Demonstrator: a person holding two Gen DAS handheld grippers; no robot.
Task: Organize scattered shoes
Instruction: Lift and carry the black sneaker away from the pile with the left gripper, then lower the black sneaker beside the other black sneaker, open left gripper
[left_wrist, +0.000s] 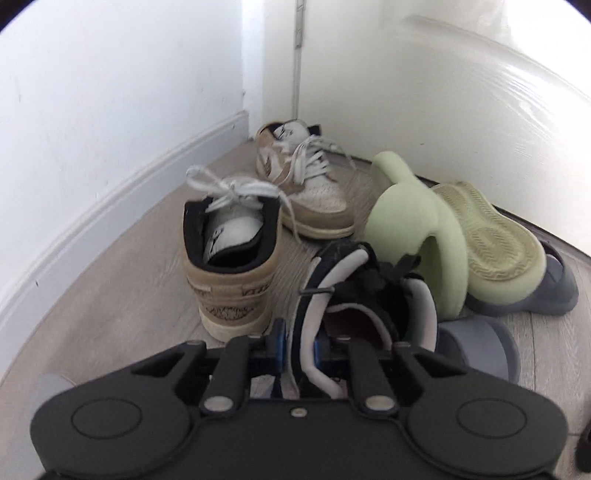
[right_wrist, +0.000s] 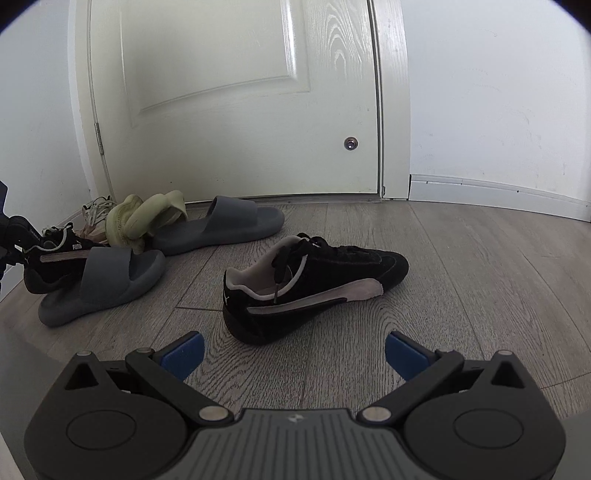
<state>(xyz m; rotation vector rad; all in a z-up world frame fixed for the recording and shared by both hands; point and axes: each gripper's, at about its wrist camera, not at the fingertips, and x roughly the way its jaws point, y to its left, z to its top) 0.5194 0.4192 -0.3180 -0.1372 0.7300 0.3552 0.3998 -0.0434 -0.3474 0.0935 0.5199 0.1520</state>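
My left gripper (left_wrist: 299, 343) is shut on the heel collar of a black sneaker (left_wrist: 369, 295) with pale trim. The right wrist view shows that sneaker (right_wrist: 55, 262) at the far left, behind a grey slide (right_wrist: 103, 288). Whether it rests on the floor I cannot tell. Its mate, a second black sneaker (right_wrist: 314, 288), lies on the wood floor just ahead of my right gripper (right_wrist: 295, 350), which is open and holds nothing. Two tan-and-white sneakers (left_wrist: 229, 273) (left_wrist: 306, 184) stand near the corner. Pale green slides (left_wrist: 406, 221) are piled up, one of them sole up (left_wrist: 498, 240).
A second grey slide (right_wrist: 229, 225) lies before the shut white door (right_wrist: 240, 92). White walls and a skirting board (left_wrist: 110, 206) hem in the corner on the left. Bare wood floor (right_wrist: 480, 277) stretches to the right of the black sneaker.
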